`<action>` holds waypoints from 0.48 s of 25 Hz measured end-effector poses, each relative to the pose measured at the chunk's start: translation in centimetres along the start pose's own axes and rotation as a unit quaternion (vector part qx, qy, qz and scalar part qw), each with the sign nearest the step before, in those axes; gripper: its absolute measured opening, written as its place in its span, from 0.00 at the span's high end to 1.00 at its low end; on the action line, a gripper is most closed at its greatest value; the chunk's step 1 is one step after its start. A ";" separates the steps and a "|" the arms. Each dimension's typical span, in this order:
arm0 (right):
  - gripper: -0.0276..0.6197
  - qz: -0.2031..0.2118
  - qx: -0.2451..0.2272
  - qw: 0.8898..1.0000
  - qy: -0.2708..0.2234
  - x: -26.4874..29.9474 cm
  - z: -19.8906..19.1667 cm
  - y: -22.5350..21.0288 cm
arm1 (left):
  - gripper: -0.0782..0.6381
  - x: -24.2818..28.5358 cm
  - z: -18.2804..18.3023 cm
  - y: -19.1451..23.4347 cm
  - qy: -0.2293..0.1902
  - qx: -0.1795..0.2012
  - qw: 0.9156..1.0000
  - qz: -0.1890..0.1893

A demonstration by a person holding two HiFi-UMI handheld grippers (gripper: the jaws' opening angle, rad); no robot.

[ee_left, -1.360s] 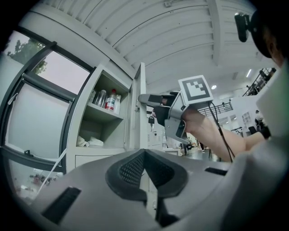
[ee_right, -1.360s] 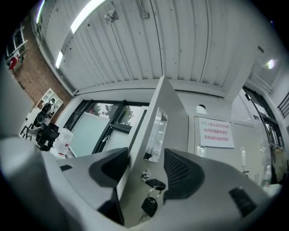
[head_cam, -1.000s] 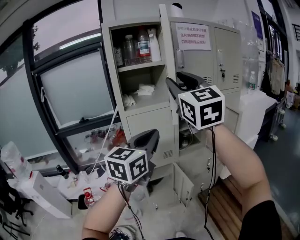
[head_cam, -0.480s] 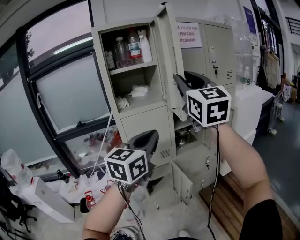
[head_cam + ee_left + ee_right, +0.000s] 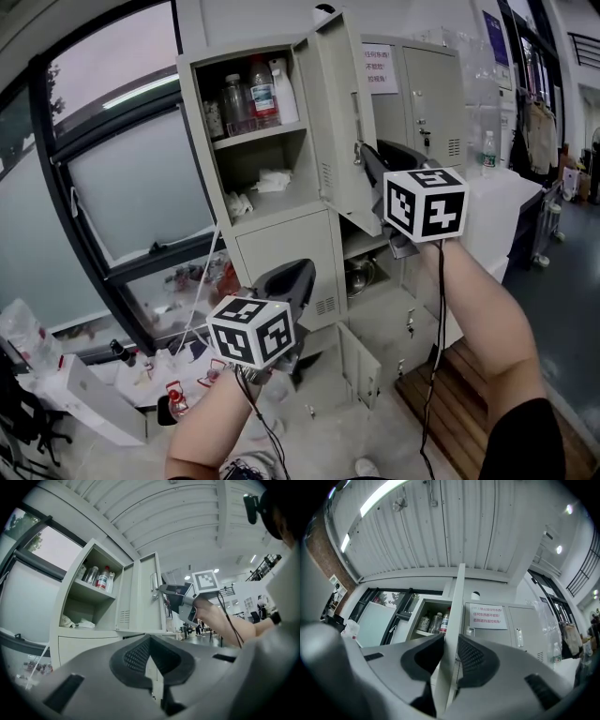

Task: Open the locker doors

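Jaws of the right gripper (image 5: 451, 651), which have just been closing, are clamped on the free edge of the upper locker door (image 5: 330, 122), swung wide from the locker (image 5: 199, 159). The left gripper (image 5: 149, 644) is held lower, before the closed lower door (image 5: 281, 262), its jaws pressed together on nothing.
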State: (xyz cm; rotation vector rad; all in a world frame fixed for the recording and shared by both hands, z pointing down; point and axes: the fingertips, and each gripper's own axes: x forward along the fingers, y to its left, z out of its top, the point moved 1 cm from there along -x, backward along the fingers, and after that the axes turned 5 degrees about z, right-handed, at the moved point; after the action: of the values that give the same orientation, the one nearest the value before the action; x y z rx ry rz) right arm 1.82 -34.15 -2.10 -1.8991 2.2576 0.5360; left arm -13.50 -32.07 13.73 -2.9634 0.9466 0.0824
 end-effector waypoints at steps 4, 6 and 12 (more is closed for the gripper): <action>0.81 0.000 -0.005 1.000 0.001 -0.1 0.2 0.1 | 0.89 -0.4 0.1 0.0 -0.013 0.003 1.000 0.013; 0.81 -0.005 -0.005 1.000 -0.002 -0.5 0.2 -0.2 | 0.89 -0.5 -0.3 -0.2 -0.013 0.004 1.000 0.018; 0.86 -0.007 -0.003 1.000 -0.015 -2.8 -0.1 -0.9 | 0.89 -1.1 -1.6 -0.6 -0.010 -0.007 0.999 0.045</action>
State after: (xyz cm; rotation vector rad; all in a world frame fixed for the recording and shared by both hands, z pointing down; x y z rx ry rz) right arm 3.26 -31.73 -1.24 -1.8962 2.2243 0.5674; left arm -13.98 -31.02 15.36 -2.9258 1.0825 0.1225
